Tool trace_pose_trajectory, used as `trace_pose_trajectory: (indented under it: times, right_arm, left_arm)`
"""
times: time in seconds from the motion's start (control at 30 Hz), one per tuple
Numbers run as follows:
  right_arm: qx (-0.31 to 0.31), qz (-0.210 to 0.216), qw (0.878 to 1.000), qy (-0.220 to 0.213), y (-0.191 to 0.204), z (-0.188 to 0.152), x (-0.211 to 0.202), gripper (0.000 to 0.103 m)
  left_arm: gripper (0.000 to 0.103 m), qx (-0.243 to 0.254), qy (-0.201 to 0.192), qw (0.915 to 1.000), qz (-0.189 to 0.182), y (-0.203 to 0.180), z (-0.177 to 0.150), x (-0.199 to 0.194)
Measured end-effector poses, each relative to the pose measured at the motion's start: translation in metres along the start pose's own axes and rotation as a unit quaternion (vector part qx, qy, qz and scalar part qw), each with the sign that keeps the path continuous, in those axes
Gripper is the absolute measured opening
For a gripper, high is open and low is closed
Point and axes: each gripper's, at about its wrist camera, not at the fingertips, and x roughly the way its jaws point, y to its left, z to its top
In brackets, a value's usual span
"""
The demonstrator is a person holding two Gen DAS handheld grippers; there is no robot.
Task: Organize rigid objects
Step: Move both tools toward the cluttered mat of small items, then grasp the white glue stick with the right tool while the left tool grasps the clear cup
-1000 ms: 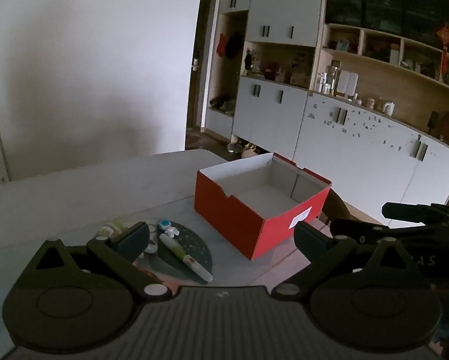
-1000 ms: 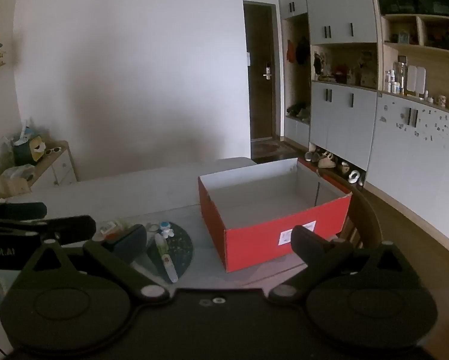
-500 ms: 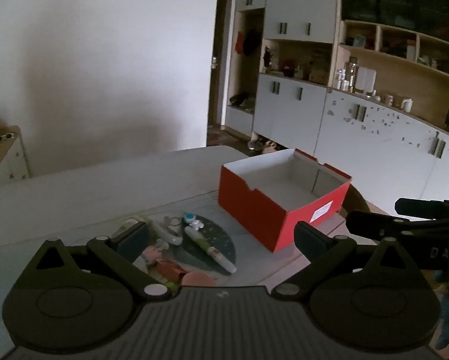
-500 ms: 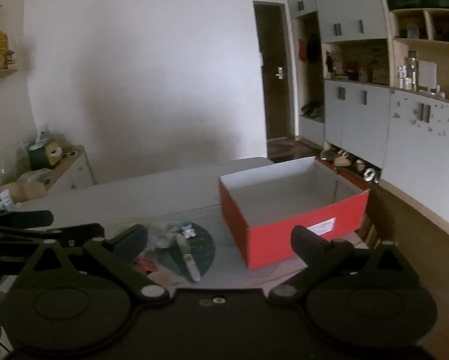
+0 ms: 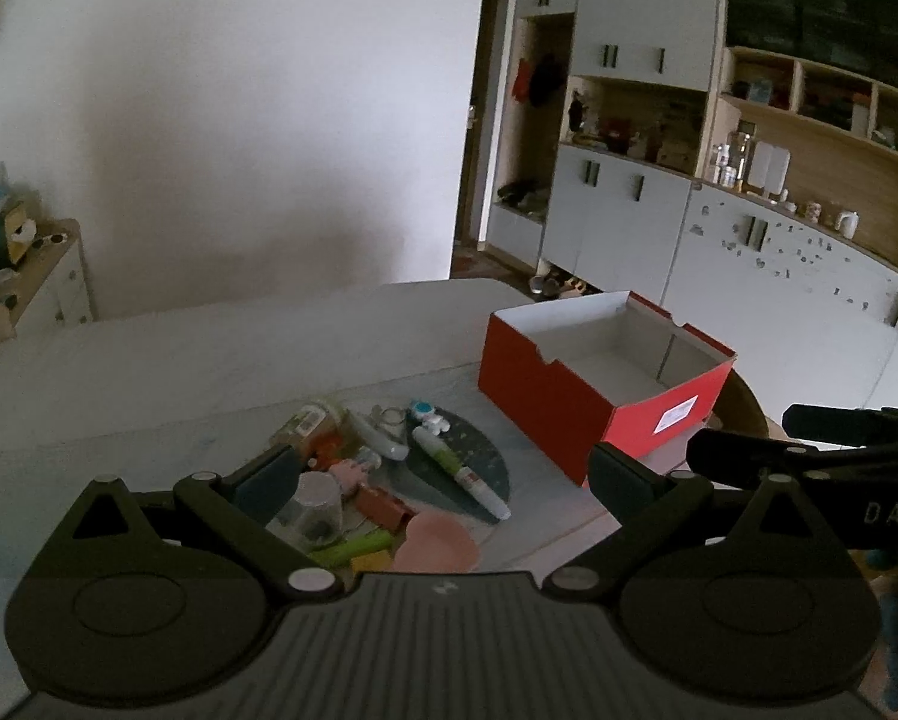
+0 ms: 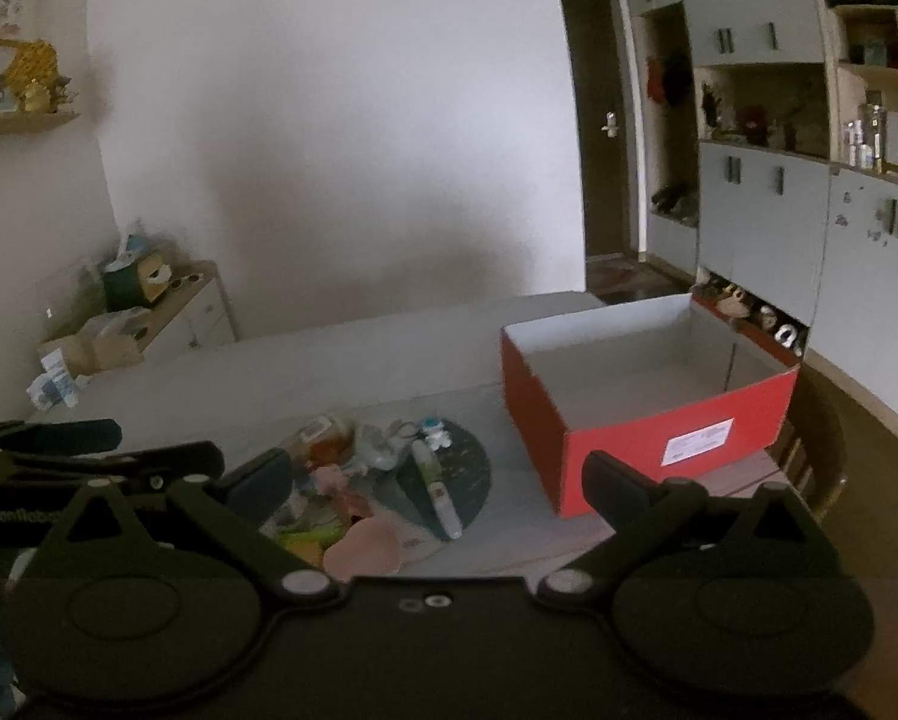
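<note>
- The left tool point(image 5: 443, 474) hangs above the near edge of the pale table point(image 5: 179, 372), its fingers spread wide with nothing between them.
- Below it, a crowded pile of small rigid things point(image 5: 353, 480) lies on the table: a clear glass jar point(image 5: 311, 510), a white and green tube point(image 5: 457, 471) on a dark round mat point(image 5: 478, 462), and a pink flat piece point(image 5: 437, 546).
- To the right, the open red cardboard box point(image 5: 598, 384) with white inside stands empty, well apart from the pile.
- The right tool point(image 6: 437, 480) is also spread wide and holds nothing.
- Risk, in my judgement: the things touch each other, so closing on one could push its neighbours; the jar or tube could roll away.
- The near things of the pile are cut off by the tool bodies, and several are too dim to name.
</note>
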Motion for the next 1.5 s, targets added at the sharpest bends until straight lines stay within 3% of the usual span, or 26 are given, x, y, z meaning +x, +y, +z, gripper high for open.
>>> trace_pose_trajectory:
  times: [0.37, 0.77, 1.13, 1.5]
  right_arm:
    - [0.010, 0.025, 0.999, 0.022, -0.001, -0.001, 0.013, 0.103]
    - [-0.021, 0.033, 0.998, 0.049, -0.003, -0.002, 0.035, 0.103]
    - [-0.026, 0.050, 0.995, 0.079, -0.013, -0.001, 0.090, 0.101]
    - [-0.049, 0.066, 0.991, 0.106, -0.018, 0.000, 0.152, 0.093]
  left_arm:
    - [0.103, 0.004, 0.006, 0.9999, 0.015, 0.004, -0.004, 0.000]
    - [0.103, -0.020, 0.034, 0.9991, 0.015, 0.011, -0.006, 0.026]
    - [0.103, -0.037, 0.059, 0.9968, 0.040, 0.030, -0.002, 0.066]
    - [0.103, -0.060, 0.084, 0.9903, 0.094, 0.051, -0.008, 0.126]
